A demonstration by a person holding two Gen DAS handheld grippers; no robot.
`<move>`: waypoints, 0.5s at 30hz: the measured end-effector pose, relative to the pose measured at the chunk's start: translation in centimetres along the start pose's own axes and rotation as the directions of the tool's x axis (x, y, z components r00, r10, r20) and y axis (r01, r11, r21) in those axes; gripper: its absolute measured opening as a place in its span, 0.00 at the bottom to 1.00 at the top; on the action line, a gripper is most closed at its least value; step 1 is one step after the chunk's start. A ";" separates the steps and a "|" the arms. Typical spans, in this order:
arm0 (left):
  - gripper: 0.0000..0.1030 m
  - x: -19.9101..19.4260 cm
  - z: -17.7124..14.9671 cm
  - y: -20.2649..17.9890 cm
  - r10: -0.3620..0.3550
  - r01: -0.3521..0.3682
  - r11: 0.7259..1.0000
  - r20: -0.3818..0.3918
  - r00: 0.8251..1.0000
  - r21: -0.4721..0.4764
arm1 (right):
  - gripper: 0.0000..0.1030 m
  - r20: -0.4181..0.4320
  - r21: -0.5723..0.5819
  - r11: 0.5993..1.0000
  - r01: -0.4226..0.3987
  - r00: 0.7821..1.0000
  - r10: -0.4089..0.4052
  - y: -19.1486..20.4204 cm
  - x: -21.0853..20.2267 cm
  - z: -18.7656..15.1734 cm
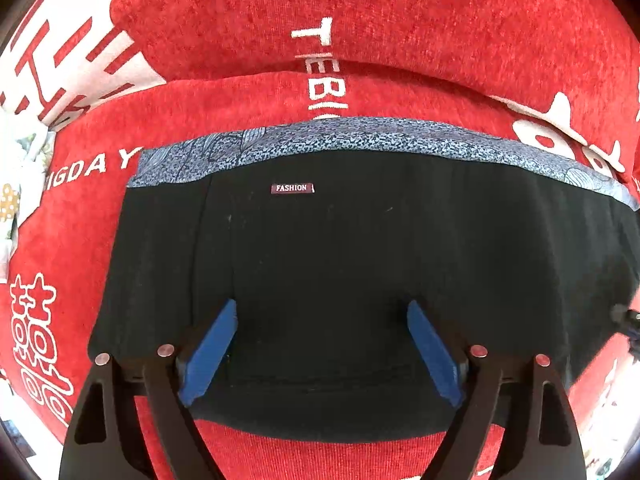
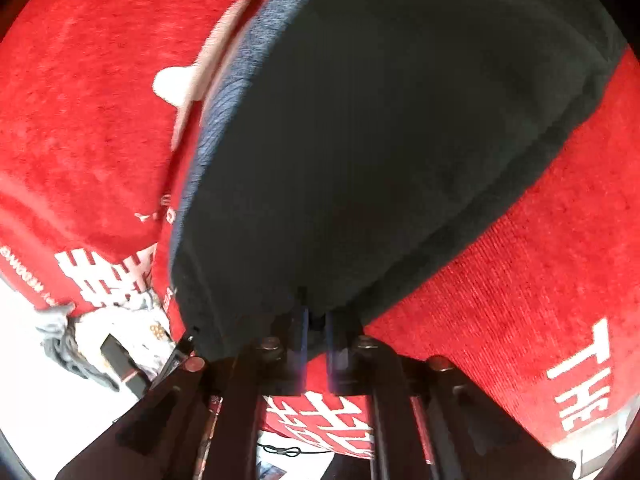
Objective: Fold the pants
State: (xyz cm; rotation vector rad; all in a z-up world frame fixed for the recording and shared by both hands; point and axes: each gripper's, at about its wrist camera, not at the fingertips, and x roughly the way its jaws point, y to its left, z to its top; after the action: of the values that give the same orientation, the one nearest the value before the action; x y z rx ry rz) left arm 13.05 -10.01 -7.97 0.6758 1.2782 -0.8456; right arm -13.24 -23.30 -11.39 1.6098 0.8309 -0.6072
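Black folded pants (image 1: 340, 264), blue patterned waistband (image 1: 360, 140) along top

Your surface is a red cloth (image 1: 420, 20) with white lettering and white characters, soft and napped, with a fold line running across it above the pants. What it covers you cannot tell. The black pants (image 1: 340, 260) lie flat on it, folded into a block, with a blue patterned band (image 1: 360, 136) along the far edge and a small "FASHION" label (image 1: 292, 188). At the left edge a pale patterned fabric (image 1: 16, 184) borders the red cloth.
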 end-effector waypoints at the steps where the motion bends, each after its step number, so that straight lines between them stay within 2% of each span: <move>1: 0.86 0.1 0.0 0.0 0.002 -0.002 1.000 0.003 1.000 0.000 | 0.07 0.008 -0.075 0.996 0.051 0.999 -0.051 0.3 -0.3 -0.2; 3: 0.95 0.4 -0.3 -0.3 0.024 -0.024 1.000 0.017 1.000 0.008 | 0.07 -0.024 -0.070 0.988 0.136 0.990 -0.138 -0.7 1.0 -0.6; 4: 0.95 0.4 -0.5 -0.4 0.033 -0.034 0.999 0.015 0.999 0.005 | 0.06 -0.023 -0.028 0.995 0.096 0.995 -0.097 -1.8 0.8 -0.7; 6: 0.95 0.1 -0.6 -0.4 0.029 -0.029 1.000 -0.010 1.000 -0.008 | 0.06 -0.015 -0.009 0.995 0.100 0.995 -0.100 -2.5 -0.3 -0.8; 7: 0.95 -0.2 -0.5 -0.4 0.038 -0.038 0.999 -0.022 0.999 -0.005 | 0.18 -0.006 -0.010 0.992 0.123 0.992 -0.123 -2.7 -1.2 -1.0; 9: 0.95 -1.3 -0.3 -1.1 0.047 -0.047 0.999 -0.012 0.999 0.023 | 0.20 0.012 -0.040 0.983 0.177 0.984 -0.176 -2.5 -3.1 -0.8; 11: 0.95 -2.5 -0.1 -2.1 0.024 -0.025 0.999 0.011 1.000 0.044 | 0.20 0.069 -0.104 0.970 0.219 0.975 -0.213 -1.4 -5.0 0.0; 15: 0.95 -3.4 0.1 -6.2 -0.048 0.046 0.996 0.026 0.999 0.078 | 0.20 0.133 -0.207 0.930 0.305 0.950 -0.282 1.0 -4.8 2.9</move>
State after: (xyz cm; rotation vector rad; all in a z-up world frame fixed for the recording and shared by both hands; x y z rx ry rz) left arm 7.65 -12.87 -4.50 0.6959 1.2453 -0.9440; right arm -15.25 -27.09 -7.69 1.2476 1.0368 -0.7700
